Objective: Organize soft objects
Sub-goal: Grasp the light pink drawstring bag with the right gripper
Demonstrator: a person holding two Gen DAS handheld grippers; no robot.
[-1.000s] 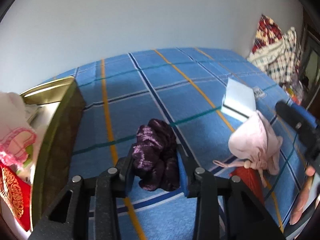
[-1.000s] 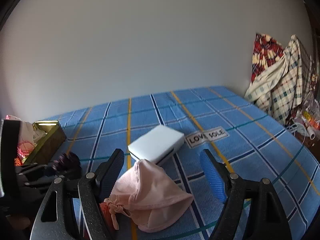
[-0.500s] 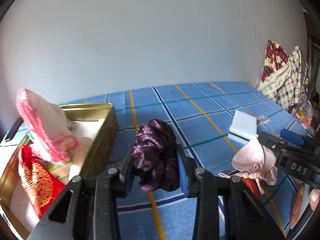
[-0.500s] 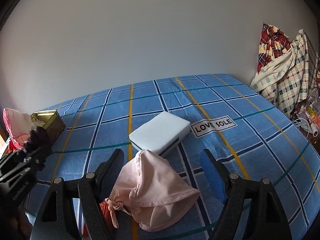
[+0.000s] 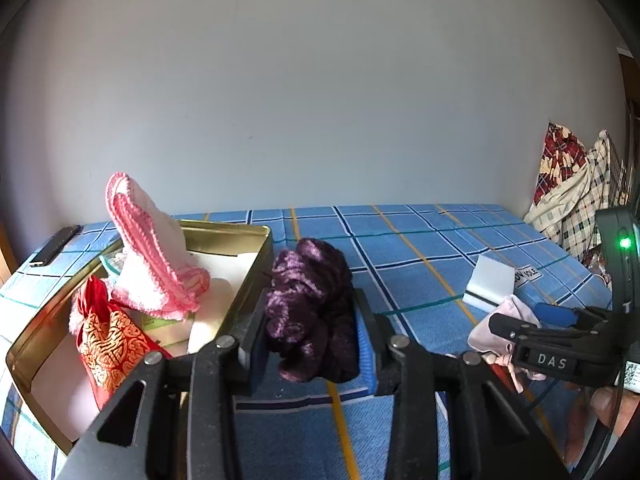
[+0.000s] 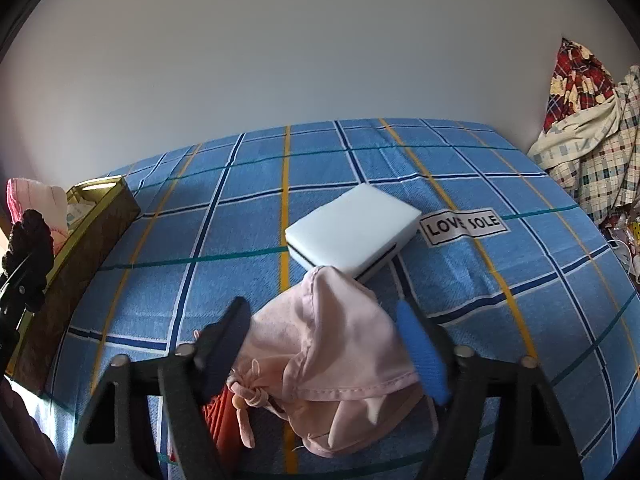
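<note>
My left gripper (image 5: 310, 330) is shut on a dark purple knitted piece (image 5: 310, 304) and holds it above the bed, just right of a gold tin box (image 5: 236, 236). The tin holds a pink and white knitted item (image 5: 154, 256) and a red and gold pouch (image 5: 106, 340). My right gripper (image 6: 328, 344) has its fingers around a pale pink drawstring pouch (image 6: 328, 356) lying on the bed, touching its sides. The pouch partly covers a red item (image 6: 218, 416). A white sponge block (image 6: 352, 232) lies just beyond it.
The blue plaid bedsheet (image 6: 520, 280) carries a "LOVE SOLE" label (image 6: 464, 226). Plaid clothes (image 6: 592, 140) are piled at the far right. A dark phone (image 5: 54, 246) lies at the far left corner. A plain wall stands behind the bed.
My left gripper lifted and swung left with the purple piece, bringing the tin into full view. My right gripper closed in around the pink pouch from wide open.
</note>
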